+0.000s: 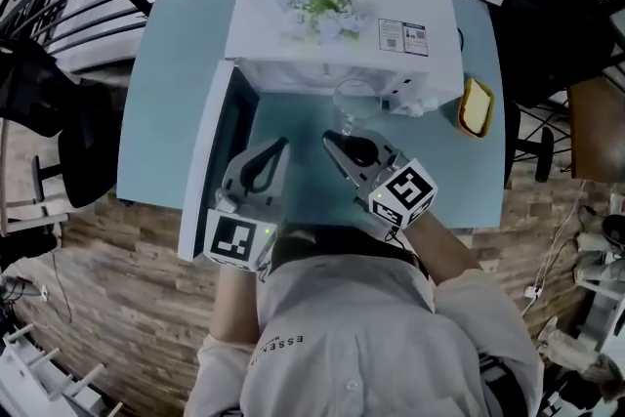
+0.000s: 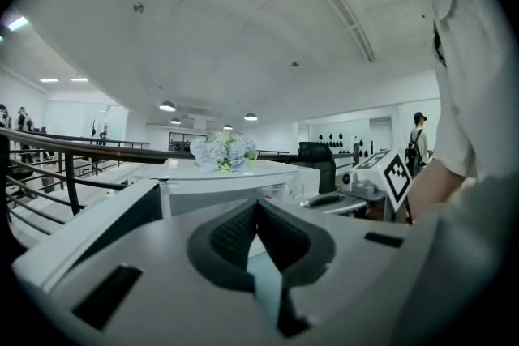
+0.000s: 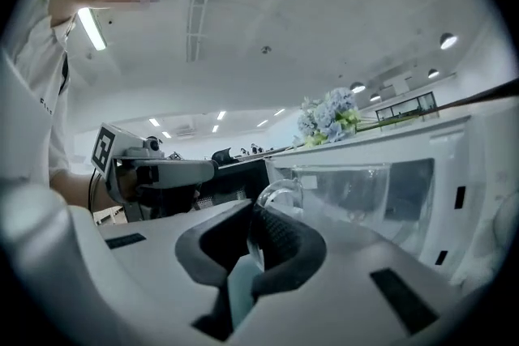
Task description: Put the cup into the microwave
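A clear glass cup is at the mouth of the white microwave, just in front of its open cavity. My right gripper is shut on the cup's handle, and the glass body shows beyond the jaws. The microwave door stands swung open to the left. My left gripper hovers beside the door, left of the right gripper. Its jaws are shut with their tips touching and nothing between them. In the right gripper view the left gripper lies level at the left.
A bunch of pale artificial flowers lies on top of the microwave. A yellow dish sits on the blue table to the microwave's right. Black railings curve behind the table, and dark chairs stand at both sides.
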Tool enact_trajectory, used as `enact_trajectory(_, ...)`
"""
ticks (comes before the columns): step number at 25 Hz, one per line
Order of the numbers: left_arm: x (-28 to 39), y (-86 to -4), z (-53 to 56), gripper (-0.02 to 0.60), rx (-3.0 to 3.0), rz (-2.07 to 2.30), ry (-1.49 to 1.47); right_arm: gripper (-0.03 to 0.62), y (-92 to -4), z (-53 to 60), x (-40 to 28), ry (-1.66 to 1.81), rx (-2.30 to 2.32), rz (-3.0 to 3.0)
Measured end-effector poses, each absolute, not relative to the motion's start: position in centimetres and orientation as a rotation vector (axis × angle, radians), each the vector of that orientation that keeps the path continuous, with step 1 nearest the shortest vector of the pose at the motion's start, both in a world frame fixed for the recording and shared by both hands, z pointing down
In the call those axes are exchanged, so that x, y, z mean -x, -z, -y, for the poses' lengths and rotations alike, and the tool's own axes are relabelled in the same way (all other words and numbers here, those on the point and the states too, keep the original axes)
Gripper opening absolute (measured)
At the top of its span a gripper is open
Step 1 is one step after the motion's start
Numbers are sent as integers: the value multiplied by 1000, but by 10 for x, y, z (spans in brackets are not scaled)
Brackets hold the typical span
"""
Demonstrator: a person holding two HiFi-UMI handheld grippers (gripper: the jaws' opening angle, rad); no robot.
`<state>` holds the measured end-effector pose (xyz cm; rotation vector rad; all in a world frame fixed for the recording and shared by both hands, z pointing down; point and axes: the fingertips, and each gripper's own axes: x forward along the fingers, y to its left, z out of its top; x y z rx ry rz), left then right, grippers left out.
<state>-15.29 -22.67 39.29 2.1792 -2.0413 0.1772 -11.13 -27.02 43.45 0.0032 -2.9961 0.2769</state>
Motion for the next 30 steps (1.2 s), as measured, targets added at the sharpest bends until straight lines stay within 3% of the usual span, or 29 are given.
enact_trajectory(12, 160, -443, 250, 2, -2067, 2066, -231, 26, -498, 314, 157, -214, 84, 2946)
enact_trajectory(30, 173, -482, 252, 2, -1990, 2059, -235, 28, -525, 335, 202, -81, 123, 2993)
